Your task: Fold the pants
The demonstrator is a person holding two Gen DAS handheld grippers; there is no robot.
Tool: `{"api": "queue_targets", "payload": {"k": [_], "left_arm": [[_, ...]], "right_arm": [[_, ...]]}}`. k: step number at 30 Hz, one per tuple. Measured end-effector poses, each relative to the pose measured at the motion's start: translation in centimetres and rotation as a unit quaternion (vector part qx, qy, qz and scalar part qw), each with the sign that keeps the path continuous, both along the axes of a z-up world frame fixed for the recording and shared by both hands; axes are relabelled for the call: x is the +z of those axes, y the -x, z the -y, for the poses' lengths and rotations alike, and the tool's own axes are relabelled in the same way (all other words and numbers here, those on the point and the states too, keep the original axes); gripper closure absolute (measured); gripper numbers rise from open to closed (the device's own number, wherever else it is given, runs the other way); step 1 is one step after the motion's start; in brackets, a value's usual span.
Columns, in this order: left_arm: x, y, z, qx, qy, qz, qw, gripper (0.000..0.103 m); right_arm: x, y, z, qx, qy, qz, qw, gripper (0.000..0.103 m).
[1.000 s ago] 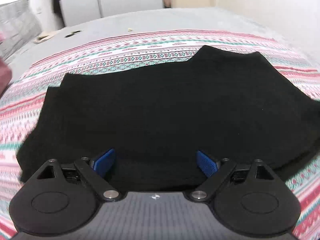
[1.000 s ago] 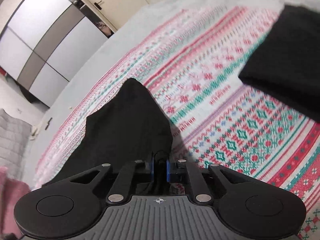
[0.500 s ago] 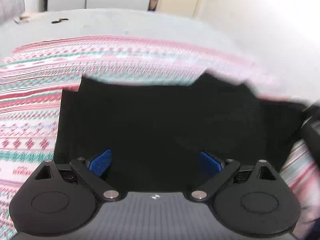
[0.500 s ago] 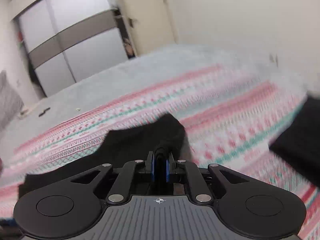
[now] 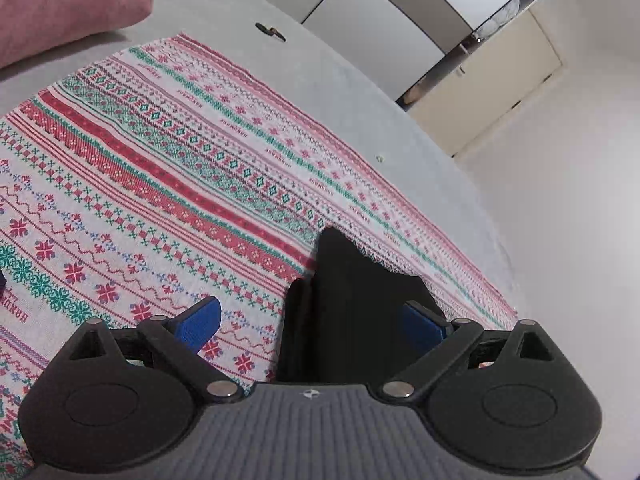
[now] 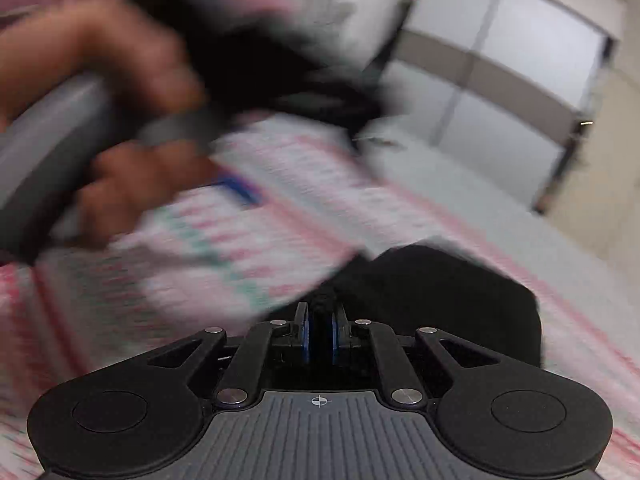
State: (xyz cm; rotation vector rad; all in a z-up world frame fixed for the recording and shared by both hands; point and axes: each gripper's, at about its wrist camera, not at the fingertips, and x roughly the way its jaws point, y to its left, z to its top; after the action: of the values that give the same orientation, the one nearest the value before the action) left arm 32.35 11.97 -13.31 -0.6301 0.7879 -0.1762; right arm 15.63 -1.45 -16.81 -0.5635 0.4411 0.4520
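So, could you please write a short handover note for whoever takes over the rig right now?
Right gripper: shut on a pinch of the black pants.
Left gripper: open, holding nothing; the pants lie under its right finger.
The pants are bunched on the patterned blanket, which is spread over the grey bed.
Done: the pants look partly folded; how far is unclear.
Left: lay down the pinched part, release, square up the stack.

One pair of black pants and one patterned blanket are present. Two grippers are present: left gripper, right gripper. One hand shows.
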Motion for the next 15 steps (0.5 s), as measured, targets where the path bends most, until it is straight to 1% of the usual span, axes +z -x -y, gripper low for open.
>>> {"api": "queue_targets", "payload": {"k": [3,4,6,10,12,15], "left_arm": [[0.1,0.4,0.6,-0.012,-0.008,-0.006,0.9999,0.0],[-0.1,0.1,0.7,-0.015,-0.012,-0.008,0.9998,0.0],[-0.1,0.4,1.3,-0.021,-0.021,-0.012,0.9995,0.0],[-0.8,-0.1,1.9,-0.033,-0.031,-0.021,0.9988,0.0],[-1.0,-0.2,2.3,-0.039,-0.036,-0.023,0.9983,0.0],[-1.4,-0.5,2.7,-0.041,-0.05,-0.03,0.9975,0.0]], "right_arm": [[-1.2,1.2,-1.4,0.0,0.022,0.023,0.999,0.093],[-1.1,1.2,-1.1,-0.004,0.016,0.022,1.0,0.093],[-0.4,1.1,0.1,-0.018,-0.014,0.009,1.0,0.093],[1.3,2.8,1.1,-0.024,-0.039,0.028,0.999,0.093],[1.3,3.1,1.2,-0.021,-0.041,0.02,0.999,0.093],[0.1,3.1,0.9,-0.01,-0.029,-0.001,1.0,0.093]]}}
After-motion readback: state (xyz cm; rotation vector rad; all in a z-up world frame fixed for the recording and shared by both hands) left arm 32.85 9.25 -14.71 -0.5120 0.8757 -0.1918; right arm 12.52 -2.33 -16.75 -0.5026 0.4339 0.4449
